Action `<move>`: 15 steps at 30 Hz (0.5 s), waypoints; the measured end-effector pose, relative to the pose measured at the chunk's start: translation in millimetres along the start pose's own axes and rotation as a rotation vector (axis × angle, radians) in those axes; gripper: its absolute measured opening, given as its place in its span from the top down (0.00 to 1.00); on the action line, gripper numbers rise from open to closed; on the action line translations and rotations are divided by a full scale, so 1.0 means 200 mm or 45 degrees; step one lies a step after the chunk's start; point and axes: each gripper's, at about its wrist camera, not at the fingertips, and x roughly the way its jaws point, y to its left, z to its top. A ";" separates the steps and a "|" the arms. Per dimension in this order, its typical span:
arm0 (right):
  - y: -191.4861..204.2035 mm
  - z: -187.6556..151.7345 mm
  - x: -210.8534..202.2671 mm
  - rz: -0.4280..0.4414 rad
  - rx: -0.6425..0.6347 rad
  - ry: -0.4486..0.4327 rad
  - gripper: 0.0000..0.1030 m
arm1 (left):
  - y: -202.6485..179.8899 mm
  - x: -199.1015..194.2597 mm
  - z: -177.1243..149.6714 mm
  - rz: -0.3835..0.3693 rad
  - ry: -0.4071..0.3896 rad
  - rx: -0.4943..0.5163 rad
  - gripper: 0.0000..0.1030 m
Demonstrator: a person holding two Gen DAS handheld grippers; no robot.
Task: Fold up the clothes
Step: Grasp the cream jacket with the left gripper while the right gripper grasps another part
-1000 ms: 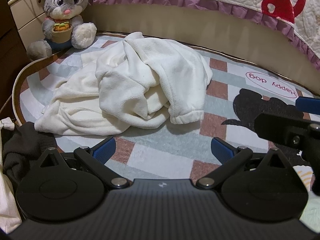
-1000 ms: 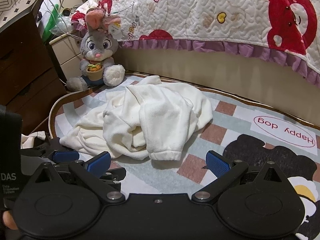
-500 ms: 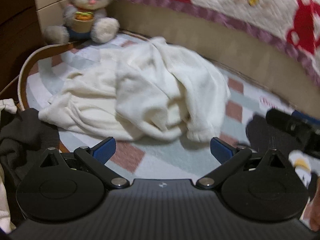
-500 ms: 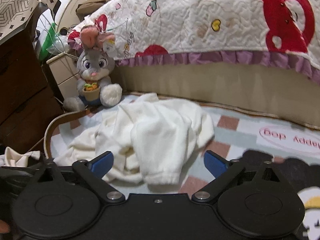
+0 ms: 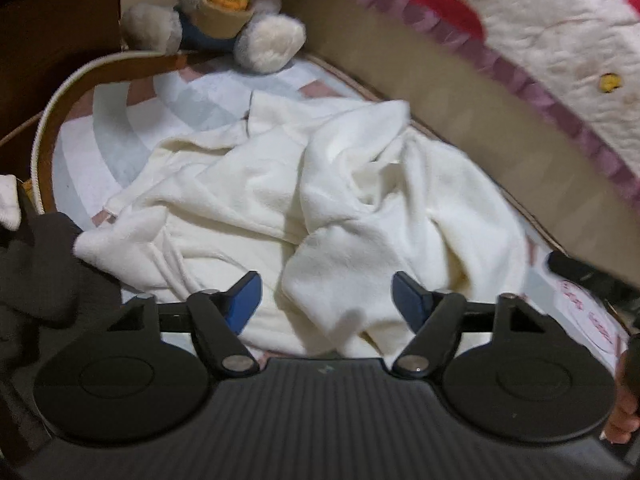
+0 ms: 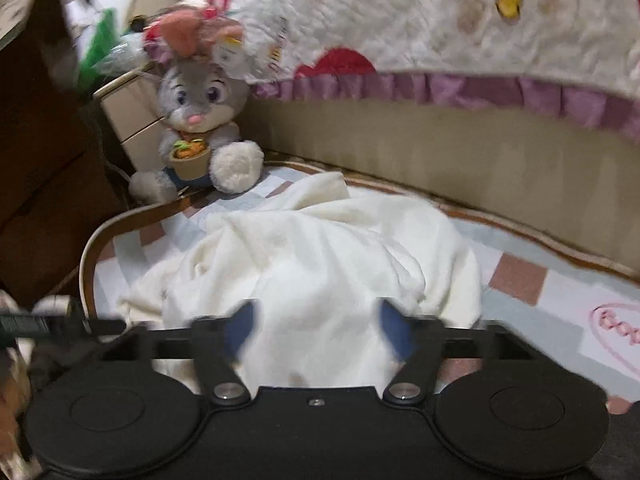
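a cream fleece garment (image 5: 320,208) lies crumpled in a heap on the checked rug (image 5: 100,148), unfolded.

plush rabbit (image 6: 200,120): grey, sits upright at the far left, against the bed side, holding a small tan pot (image 6: 191,160) of orange and green bits; pink bow on its head.
rug (image 6: 520,280): checked pale blue, white and pink with a brown border; pink oval print near right.
quilt (image 6: 400,8): cream, red prints, purple frill along its hem, hangs over the bed side.
bed side (image 6: 440,160): tan panel across the far edge of the rug.
cabinet (image 6: 40,160): dark wood, left.
drawers (image 6: 132,120): cream, behind the rabbit.
dark cloth (image 5: 36,272): crumpled, near left, off the rug's corner.
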 end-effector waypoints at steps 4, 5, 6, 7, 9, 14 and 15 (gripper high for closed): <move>-0.21 0.02 0.17 -0.005 0.344 0.077 0.12 | 0.01 0.20 0.06 0.128 0.058 -0.118 0.25; -0.28 -0.01 0.22 0.000 0.473 0.091 0.12 | 0.03 0.22 0.07 0.133 0.041 -0.149 0.25; -0.34 -0.04 0.24 0.010 0.587 0.094 0.12 | 0.04 0.23 0.08 0.134 0.021 -0.181 0.25; -0.40 -0.08 0.26 0.020 0.697 0.096 0.12 | 0.06 0.25 0.09 0.129 -0.001 -0.214 0.25; -0.50 -0.17 0.31 0.051 0.883 0.105 0.12 | 0.08 0.27 0.09 0.112 -0.044 -0.284 0.25; -0.61 -0.31 0.41 0.135 1.097 0.132 0.09 | 0.12 0.41 0.00 -0.049 -0.049 -0.415 0.25; -0.61 -0.33 0.44 0.170 1.124 0.135 0.09 | 0.13 0.46 -0.04 -0.096 -0.012 -0.438 0.25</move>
